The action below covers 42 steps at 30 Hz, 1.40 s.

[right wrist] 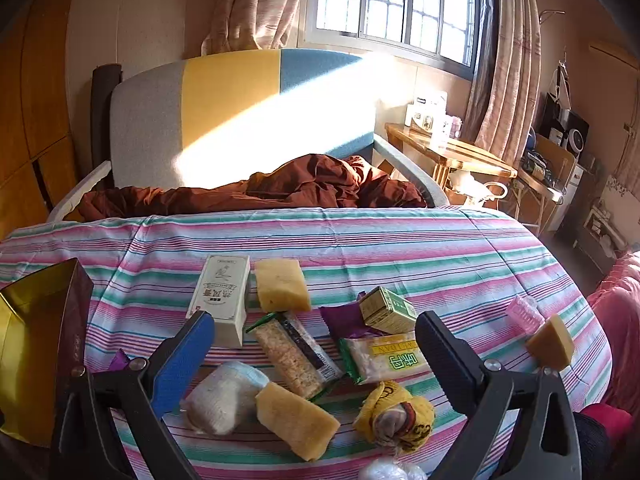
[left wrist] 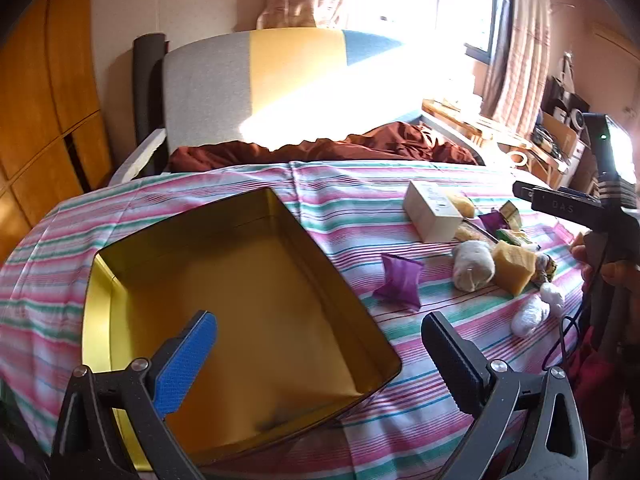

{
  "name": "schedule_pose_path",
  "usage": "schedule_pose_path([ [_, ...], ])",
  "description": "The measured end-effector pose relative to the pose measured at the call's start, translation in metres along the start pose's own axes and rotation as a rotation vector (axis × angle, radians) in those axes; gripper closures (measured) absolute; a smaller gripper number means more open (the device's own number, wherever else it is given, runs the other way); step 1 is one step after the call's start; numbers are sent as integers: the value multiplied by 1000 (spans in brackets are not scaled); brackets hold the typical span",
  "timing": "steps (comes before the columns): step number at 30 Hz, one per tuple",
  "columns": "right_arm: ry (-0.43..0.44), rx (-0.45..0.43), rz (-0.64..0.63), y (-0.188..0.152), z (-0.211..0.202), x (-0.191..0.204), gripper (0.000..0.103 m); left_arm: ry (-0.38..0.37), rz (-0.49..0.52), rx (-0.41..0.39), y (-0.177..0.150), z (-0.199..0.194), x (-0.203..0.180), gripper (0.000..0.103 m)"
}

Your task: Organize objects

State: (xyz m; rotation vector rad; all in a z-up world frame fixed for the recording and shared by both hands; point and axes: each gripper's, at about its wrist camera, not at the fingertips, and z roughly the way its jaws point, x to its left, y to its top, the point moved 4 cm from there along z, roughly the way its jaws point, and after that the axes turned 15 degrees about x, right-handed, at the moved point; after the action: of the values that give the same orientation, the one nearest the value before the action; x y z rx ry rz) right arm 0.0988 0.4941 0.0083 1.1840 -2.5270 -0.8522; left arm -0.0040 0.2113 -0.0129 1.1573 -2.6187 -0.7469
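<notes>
An empty gold tin box (left wrist: 240, 300) lies open on the striped cloth, its corner also in the right wrist view (right wrist: 36, 340). My left gripper (left wrist: 320, 344) is open and empty above its near right corner. My right gripper (right wrist: 316, 344) is open and empty over a pile of items: a white carton (right wrist: 224, 300), yellow sponges (right wrist: 296, 420), a snack bar (right wrist: 296, 356), a green-edged packet (right wrist: 384, 356), a white sock roll (right wrist: 224, 396), a yellow sock roll (right wrist: 396, 416) and a small green box (right wrist: 388, 308). A purple wrapper (left wrist: 400, 280) lies between tin and pile.
The striped cloth (right wrist: 360, 240) covers the table. Behind it stands a sofa (right wrist: 200, 120) with a brown blanket (right wrist: 280, 188). A wooden side table (right wrist: 448, 152) stands at the right under the window. Another sponge (right wrist: 552, 344) and a pink item (right wrist: 524, 314) lie far right.
</notes>
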Motion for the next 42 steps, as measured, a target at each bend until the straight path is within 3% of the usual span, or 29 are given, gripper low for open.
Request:
schedule_pose_path([
  [6, 145, 41, 198, 0, 17, -40, 1, -41, 135, 55, 33, 33, -45, 0],
  [10, 189, 85, 290, -4, 25, -58, 1, -6, 199, 132, 46, 68, -68, 0],
  [15, 210, 99, 316, -6, 27, -61, 1, -14, 199, 229, 54, 108, -78, 2],
  [21, 216, 108, 295, -4, 29, -57, 1, 17, 214, 300, 61, 141, -81, 20],
  [24, 217, 108, 300, -5, 29, -57, 1, 27, 221, 345, 62, 157, -82, 33],
  [26, 214, 111, 309, -5, 30, -58, 1, 21, 223, 366, 61, 164, -83, 47],
  [28, 215, 115, 321, -5, 31, -61, 1, 59, 221, 355, 61, 164, -82, 56],
  [29, 217, 116, 324, -5, 32, -62, 1, 62, 217, 338, 61, 161, -82, 69],
  [32, 212, 122, 324, -6, 33, -62, 1, 86, 235, 283, 56, 143, -85, 67],
  [37, 223, 138, 318, -8, 36, -60, 1, 9, 293, 174, 34, 101, -105, 67],
  [42, 275, 209, 325, -14, 43, -58, 2, -78, 318, 227, -11, 96, -119, 67],
])
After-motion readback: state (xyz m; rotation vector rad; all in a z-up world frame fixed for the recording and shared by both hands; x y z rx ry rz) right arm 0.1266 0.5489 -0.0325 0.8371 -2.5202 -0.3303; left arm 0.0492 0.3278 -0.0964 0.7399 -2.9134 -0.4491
